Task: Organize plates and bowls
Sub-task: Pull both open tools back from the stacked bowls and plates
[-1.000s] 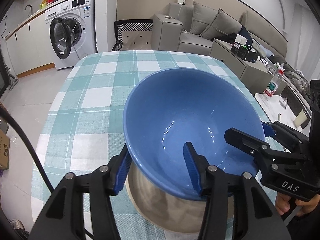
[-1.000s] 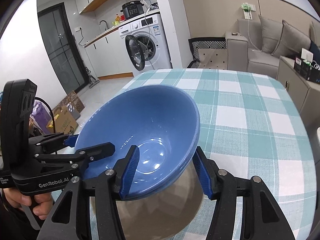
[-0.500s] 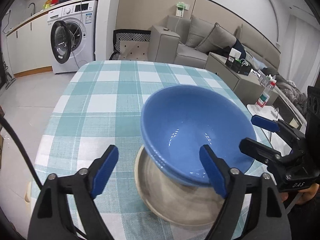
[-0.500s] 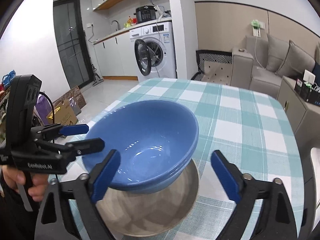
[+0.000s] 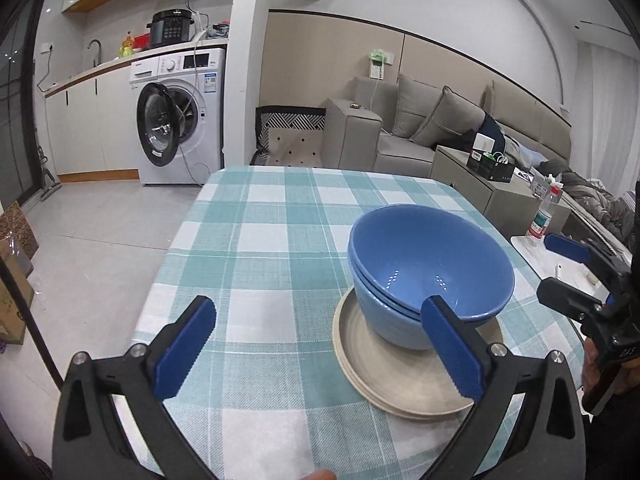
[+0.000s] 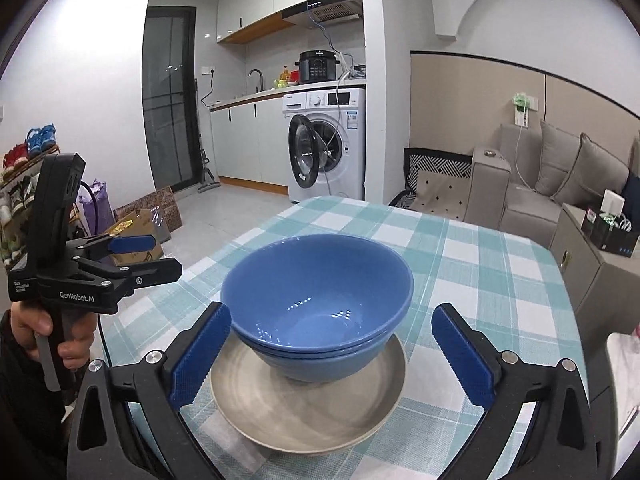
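Checked teal-and-white cloth [image 5: 260,248] spread over the counter [image 6: 480,264]. At centre, beige plates [image 5: 400,380] stacked, carrying two nested blue bowls [image 6: 316,304] upright on top. At 9 o'clock of the stack in the right wrist view, left hand-held gripper [image 6: 138,256], jaws opening, spread wide, nothing between them, clear of the bowls. At 3 o'clock in the left wrist view, right hand-held gripper [image 5: 568,268], jaws opening, likewise wide and empty. Blue pads [image 6: 200,356] flanking the stack without touching. Hand [image 6: 48,332] wrapped round the left handle.
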`<state>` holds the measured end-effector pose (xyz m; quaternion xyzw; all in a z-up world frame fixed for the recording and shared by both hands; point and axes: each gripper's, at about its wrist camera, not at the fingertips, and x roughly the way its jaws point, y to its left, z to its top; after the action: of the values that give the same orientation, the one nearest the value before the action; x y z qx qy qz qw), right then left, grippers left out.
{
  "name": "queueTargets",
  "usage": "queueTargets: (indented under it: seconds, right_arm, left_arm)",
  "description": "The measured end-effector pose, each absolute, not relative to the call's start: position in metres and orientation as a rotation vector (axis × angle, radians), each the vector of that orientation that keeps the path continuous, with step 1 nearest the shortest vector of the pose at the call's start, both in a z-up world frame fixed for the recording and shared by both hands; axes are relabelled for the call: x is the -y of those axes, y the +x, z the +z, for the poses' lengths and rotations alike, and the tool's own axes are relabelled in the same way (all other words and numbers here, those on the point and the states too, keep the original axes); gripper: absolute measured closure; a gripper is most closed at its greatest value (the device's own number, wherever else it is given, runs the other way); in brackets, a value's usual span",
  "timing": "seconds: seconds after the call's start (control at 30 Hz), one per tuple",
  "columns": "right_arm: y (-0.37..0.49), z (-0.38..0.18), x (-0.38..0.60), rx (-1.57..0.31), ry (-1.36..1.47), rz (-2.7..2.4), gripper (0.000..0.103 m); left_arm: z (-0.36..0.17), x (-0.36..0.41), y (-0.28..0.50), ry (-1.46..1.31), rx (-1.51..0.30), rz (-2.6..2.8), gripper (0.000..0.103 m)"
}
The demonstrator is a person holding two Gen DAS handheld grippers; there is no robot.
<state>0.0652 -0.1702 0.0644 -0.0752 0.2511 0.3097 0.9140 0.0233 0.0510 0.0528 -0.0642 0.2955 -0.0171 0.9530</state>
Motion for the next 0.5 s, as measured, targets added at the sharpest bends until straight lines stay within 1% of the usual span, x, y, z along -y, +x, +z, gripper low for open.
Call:
queueTargets:
  seconds: [0.2,0.5]
  right_arm:
    - [0.044,0.064,0.176,-0.491,-0.186,0.615,0.001]
    - [0.02,0.039,0.195,-0.452,-0.171,0.611,0.001]
  left_arm:
    - [0.051,-0.039,0.002,-0.067,-0.529,-0.006,0.0]
    - [0.043,-0.028,-0.015,-0.04,-0.487,-0.005,0.0]
